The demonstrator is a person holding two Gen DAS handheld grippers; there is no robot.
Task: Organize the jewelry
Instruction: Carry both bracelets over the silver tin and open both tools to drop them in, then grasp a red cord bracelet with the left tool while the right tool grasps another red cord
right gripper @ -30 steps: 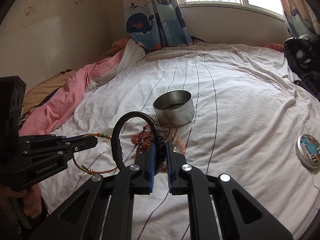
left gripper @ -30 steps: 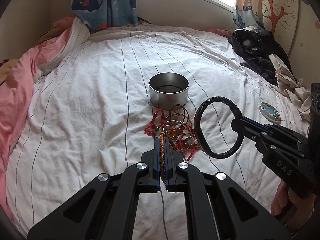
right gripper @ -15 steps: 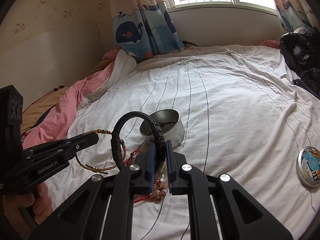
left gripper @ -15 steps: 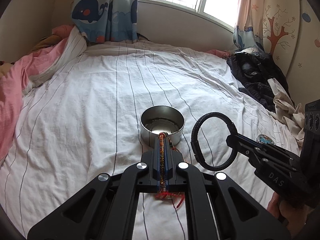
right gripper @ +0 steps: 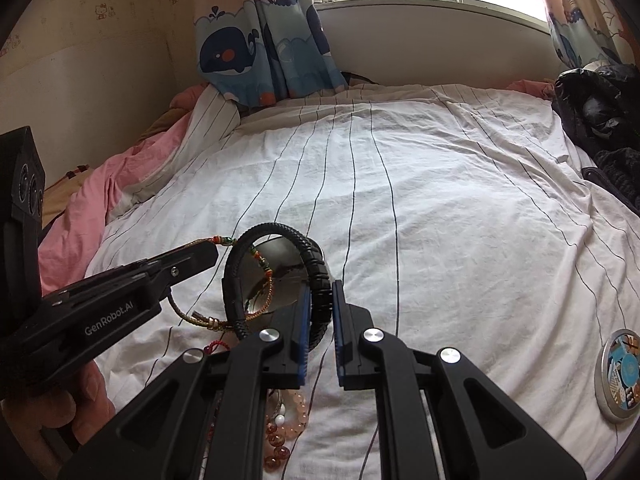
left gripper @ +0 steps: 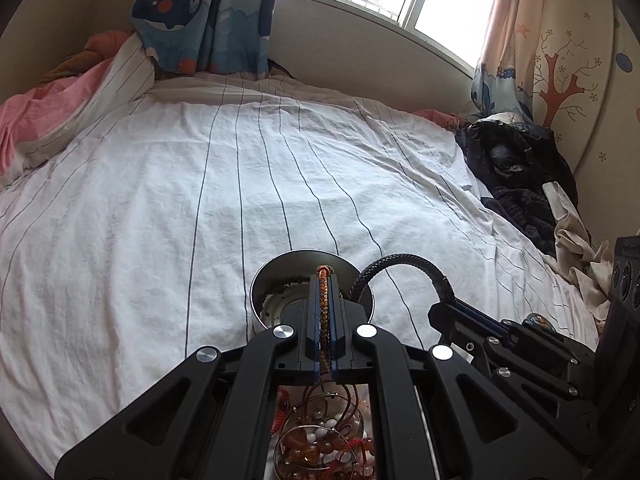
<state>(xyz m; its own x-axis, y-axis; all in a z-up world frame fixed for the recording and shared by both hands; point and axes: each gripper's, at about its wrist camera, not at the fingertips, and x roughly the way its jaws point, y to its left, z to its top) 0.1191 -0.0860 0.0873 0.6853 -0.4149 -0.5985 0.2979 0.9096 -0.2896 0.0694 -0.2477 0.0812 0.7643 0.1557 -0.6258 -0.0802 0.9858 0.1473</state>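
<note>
Jewelry is lying in three places across the bed; a loose heap of beaded bracelets is sitting on the striped white sheet near the bed's near edge, showing beneath my left gripper; a woven orange cord bracelet is being pinched between that gripper's two fingers, which are standing nearly closed on it, with its loop hanging down in the right wrist view; a black braided bracelet is being gripped by my right gripper, whose jaws are standing narrowly apart with the band clamped between the blue pads, the ring arching up and to the left of the fingertips. Both grippers are hovering over the round metal tin, which is resting on the sheet toward the bed's middle, just beyond the heap; I am seeing the left fingertips directly above its open mouth, and the black ring is overhanging its right rim. A round tin lid with a printed face is lying well apart, toward the bed's right edge; dark clothing is piled at the far right corner; a pink blanket is bunching along the left edge; whale-print curtains are hanging at the head.
</note>
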